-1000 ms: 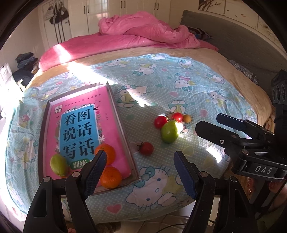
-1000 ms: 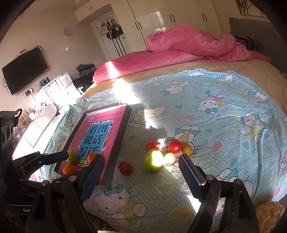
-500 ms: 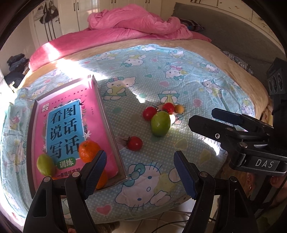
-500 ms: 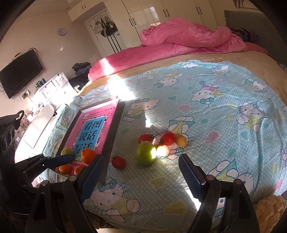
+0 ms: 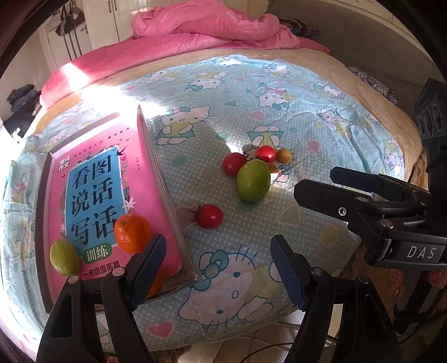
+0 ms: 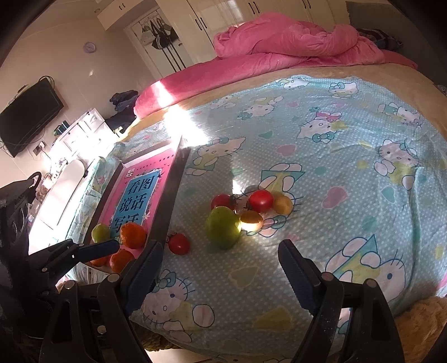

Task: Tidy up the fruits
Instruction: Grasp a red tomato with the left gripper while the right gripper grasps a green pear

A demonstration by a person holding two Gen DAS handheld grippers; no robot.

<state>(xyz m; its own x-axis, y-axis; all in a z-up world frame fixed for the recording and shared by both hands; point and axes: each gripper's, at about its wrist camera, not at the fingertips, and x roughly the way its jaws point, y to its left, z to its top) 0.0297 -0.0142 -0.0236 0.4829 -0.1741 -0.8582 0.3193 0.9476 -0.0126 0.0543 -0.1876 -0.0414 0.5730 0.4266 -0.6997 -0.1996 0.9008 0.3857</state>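
A dark-rimmed tray (image 5: 167, 201) lined with a pink book lies on the bed at the left. It holds an orange (image 5: 132, 233), a small green fruit (image 5: 64, 257) and a second orange (image 5: 157, 282) half hidden by my finger. On the sheet lie a big green fruit (image 5: 252, 181), a lone tomato (image 5: 209, 216), two more tomatoes (image 5: 233, 164) and small yellow fruits (image 5: 284, 155). My left gripper (image 5: 218, 238) hangs open above the bed's near edge, between tray and lone tomato. My right gripper (image 6: 220, 245) is open too, just short of the green fruit (image 6: 223, 227), and holds nothing.
A crumpled pink duvet (image 5: 212, 25) covers the bed's far end. The cartoon-cat sheet (image 6: 349, 173) stretches to the right of the fruit. Wardrobes, a wall television (image 6: 28, 117) and a white dresser stand beyond. Tiled floor shows under the near bed edge.
Both grippers have sunk toward the bed and tipped down, so the fruit and tray look nearer. Their jaws stand as wide as before. No fruit has moved.
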